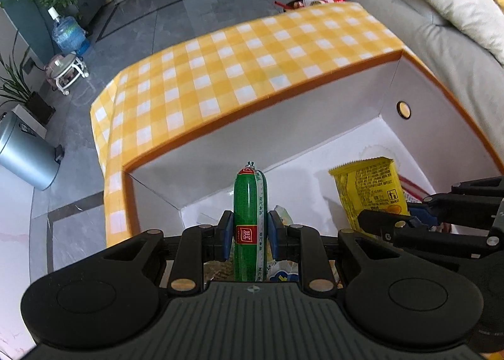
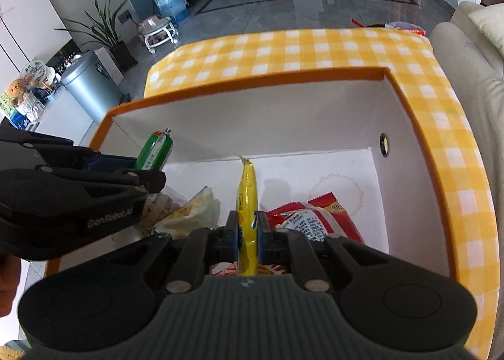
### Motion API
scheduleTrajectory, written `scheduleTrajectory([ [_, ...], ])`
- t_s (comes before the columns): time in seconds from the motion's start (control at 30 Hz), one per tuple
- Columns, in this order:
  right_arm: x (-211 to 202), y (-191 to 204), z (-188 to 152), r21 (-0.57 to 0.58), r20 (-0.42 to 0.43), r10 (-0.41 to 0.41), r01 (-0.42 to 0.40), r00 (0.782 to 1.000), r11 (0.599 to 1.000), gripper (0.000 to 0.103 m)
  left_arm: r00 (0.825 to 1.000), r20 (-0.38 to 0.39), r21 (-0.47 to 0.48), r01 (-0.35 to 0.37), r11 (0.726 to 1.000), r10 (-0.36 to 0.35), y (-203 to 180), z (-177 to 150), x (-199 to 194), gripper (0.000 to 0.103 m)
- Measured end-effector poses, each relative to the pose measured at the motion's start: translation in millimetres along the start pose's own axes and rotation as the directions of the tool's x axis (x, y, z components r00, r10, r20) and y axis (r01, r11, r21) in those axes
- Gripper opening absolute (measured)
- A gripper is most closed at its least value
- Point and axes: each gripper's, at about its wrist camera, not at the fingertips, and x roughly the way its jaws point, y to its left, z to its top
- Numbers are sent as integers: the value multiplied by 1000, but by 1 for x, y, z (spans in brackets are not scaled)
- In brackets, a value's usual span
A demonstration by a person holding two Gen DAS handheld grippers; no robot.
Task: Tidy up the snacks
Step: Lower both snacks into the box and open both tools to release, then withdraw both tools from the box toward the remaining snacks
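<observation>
The left gripper (image 1: 250, 235) clenches a green sausage (image 1: 249, 218), long axis upright; the right gripper (image 2: 247, 234) pinches a yellow packet (image 2: 248, 202) edge-on, both over the open gingham box (image 2: 252, 81), left side nearer its left wall.

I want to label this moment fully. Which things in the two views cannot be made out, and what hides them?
- Left wrist view: snacks under the green sausage are mostly hidden by the left gripper.
- Left wrist view: the yellow packet has its lower end covered by the right gripper.
- Right wrist view: the red packet is partly behind the gripper; its print is too small.
- Right wrist view: the box floor at left is hidden by the left gripper.
</observation>
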Motion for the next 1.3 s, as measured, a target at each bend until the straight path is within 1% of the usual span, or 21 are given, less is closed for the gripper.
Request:
scheduleTrajectory([
  [0.17, 15, 1, 1, -19, -43, -11, 10, 999, 1000, 7, 999, -32, 2, 7, 1000, -7, 2, -3, 11, 25],
  [0.3, 20, 2, 2, -31, -57, -22, 20, 998, 999, 8, 999, -46, -2, 9, 1000, -9, 5, -4, 13, 25],
  [0.37, 21, 3, 2, -35, -61, -25, 23, 998, 999, 14, 999, -47, 5, 9, 1000, -9, 4, -3, 13, 25],
  [0.43, 19, 4, 2, -35, -58, -29, 27, 998, 999, 16, 1000, -30, 13, 5, 1000, -4, 4, -3, 8, 26],
  [0.5, 16, 6, 3, -42, -51, -35, 33, 998, 999, 22, 1000, -17, 14, 4, 1000, -4, 4, -2, 4, 33],
  [0.53, 15, 7, 3, -47, -48, -40, 37, 998, 998, 27, 1000, -9, 14, 1, 1000, -1, 4, -2, 0, 40],
  [0.57, 13, 8, 3, -52, -45, -47, 45, 998, 998, 34, 1000, 0, 14, -5, 1000, 5, 4, -1, -3, 45],
  [0.6, 11, 8, 3, -56, -39, -57, 55, 998, 997, 38, 1000, 8, 15, -13, 1000, 13, 4, -1, -7, 48],
  [0.63, 8, 9, 3, -58, -31, -66, 64, 997, 996, 47, 1000, 18, 14, -20, 1000, 20, 4, -2, -11, 53],
  [0.67, 4, 10, 3, -61, -20, -76, 75, 997, 995, 53, 999, 29, 11, -25, 1000, 24, 4, -2, -15, 57],
  [0.7, -1, 11, 3, -66, -5, -84, 83, 996, 994, 55, 999, 39, 6, -26, 1000, 25, 6, -3, -20, 58],
  [0.77, -10, 13, 3, -80, 25, -94, 96, 995, 992, 64, 998, 63, -6, -27, 1000, 27, 8, -5, -30, 61],
  [0.83, -20, 17, 4, -92, 49, -105, 109, 993, 990, 65, 996, 88, -17, -29, 999, 31, 9, -8, -42, 62],
  [0.9, -31, 19, 3, -104, 70, -113, 120, 991, 987, 69, 994, 108, -26, -32, 999, 35, 11, -10, -53, 63],
  [1.0, -47, 23, 1, -113, 98, -119, 130, 988, 985, 72, 990, 137, -40, -40, 998, 46, 14, -16, -71, 64],
  [1.03, -53, 24, 0, -114, 105, -120, 131, 987, 985, 74, 988, 148, -47, -43, 998, 49, 15, -18, -77, 64],
  [1.07, -59, 26, -2, -114, 115, -121, 134, 986, 984, 76, 985, 162, -57, -42, 998, 50, 15, -21, -84, 65],
  [1.13, -71, 29, -7, -114, 136, -123, 139, 983, 984, 77, 981, 187, -74, -36, 997, 50, 17, -27, -97, 66],
  [1.3, -105, 36, -22, -104, 189, -121, 143, 974, 984, 80, 963, 258, -112, -50, 992, 78, 13, -46, -130, 67],
])
